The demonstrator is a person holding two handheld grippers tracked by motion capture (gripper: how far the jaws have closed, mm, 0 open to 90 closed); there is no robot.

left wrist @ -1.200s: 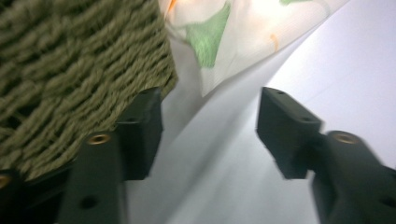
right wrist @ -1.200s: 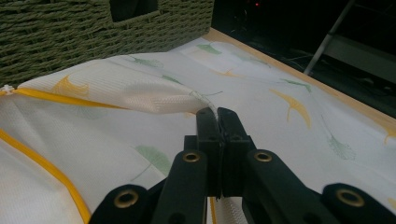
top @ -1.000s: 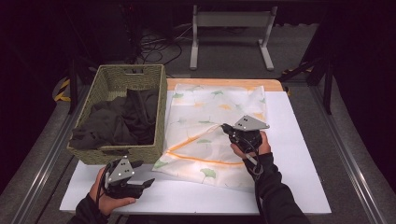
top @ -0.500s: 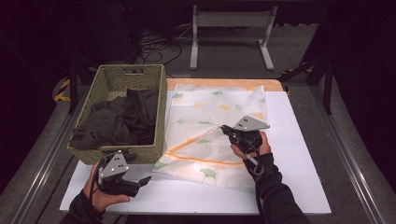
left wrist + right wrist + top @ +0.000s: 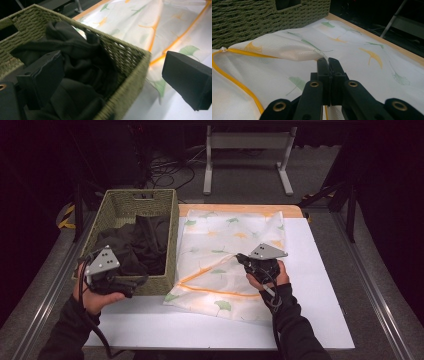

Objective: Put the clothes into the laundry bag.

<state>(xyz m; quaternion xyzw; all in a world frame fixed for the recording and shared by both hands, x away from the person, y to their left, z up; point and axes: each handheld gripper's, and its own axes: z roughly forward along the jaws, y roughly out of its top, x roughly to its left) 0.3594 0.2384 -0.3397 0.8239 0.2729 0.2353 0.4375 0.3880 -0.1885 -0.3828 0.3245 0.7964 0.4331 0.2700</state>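
Note:
A white mesh bag (image 5: pixel 227 240) with leaf prints and an orange-trimmed edge (image 5: pixel 239 82) lies on the white tabletop (image 5: pixel 320 270). My right gripper (image 5: pixel 241 258) is shut on a pinch of the bag's top layer (image 5: pixel 287 48) and holds it raised in a small tent. In the right gripper view the jaws (image 5: pixel 327 62) are pressed together on that fabric. A woven basket (image 5: pixel 141 196) of dark clothes (image 5: pixel 135 245) stands left of the bag. My left gripper (image 5: pixel 136 283) is open at the basket's near right corner (image 5: pixel 135 72). One jaw hangs over the clothes (image 5: pixel 75 75) and the other over the table.
A grey metal stand (image 5: pixel 245 150) and loose cables (image 5: pixel 170 167) sit on the floor beyond the table. Metal rails (image 5: pixel 380 300) run along both table sides. The wooden back edge (image 5: pixel 240 208) shows behind the bag.
My left gripper has moved left and up from the table's front edge to the basket's near corner. The right gripper has kept its hold and place.

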